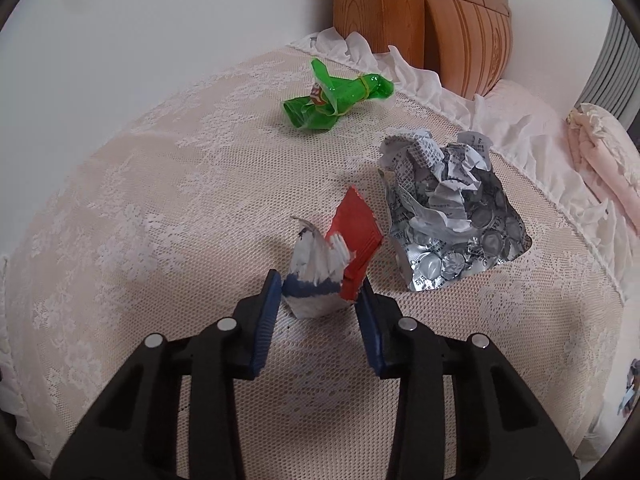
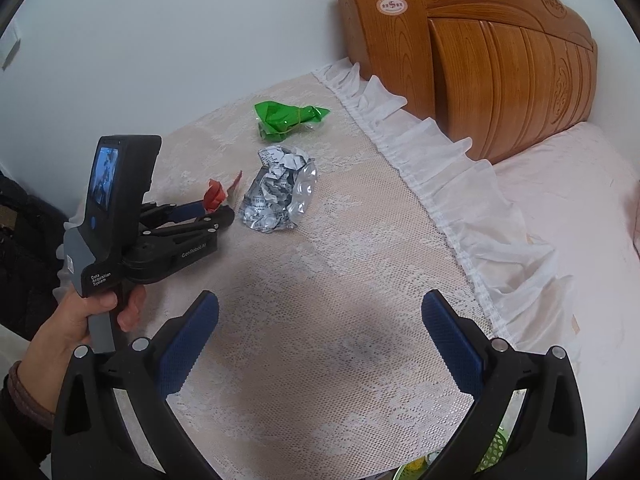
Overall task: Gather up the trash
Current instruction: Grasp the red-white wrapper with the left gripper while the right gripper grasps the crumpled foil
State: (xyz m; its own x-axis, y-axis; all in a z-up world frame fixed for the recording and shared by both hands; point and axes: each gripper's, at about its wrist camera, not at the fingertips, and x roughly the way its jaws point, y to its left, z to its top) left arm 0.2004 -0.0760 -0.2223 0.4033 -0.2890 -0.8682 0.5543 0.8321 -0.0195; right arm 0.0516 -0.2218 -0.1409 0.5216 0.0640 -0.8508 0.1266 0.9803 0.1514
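Resting low in the centre of the left wrist view, a torn red, white and blue wrapper (image 1: 334, 258) stands on the lace cover (image 1: 160, 240) of a tabletop, its lower end caught between the two blue pads of the left claw (image 1: 320, 292). The claw is narrowed onto the scrap, one pad touching each side, with the red flap rising above the fingertips.

Just right of the wrapper, near but apart from it, lies a crumpled wad of printed paper and silver blister foil (image 1: 448, 208). Farther up the frame, well apart from both, lies a twisted green plastic wrapper (image 1: 340, 98). A carved wooden headboard (image 1: 420, 20) fills the upper right, behind a white ruffle.

In the right wrist view, the same left claw (image 2: 218, 208) shows at middle left, held by a hand (image 2: 92, 320), with the red scrap (image 2: 216, 194) at its tips, the foil wad (image 2: 280, 196) beside it and the green wrapper (image 2: 286, 118) beyond. At the bottom of that frame the right claw (image 2: 320, 320) stands wide open over bare lace, holding nothing, well short of the trash.
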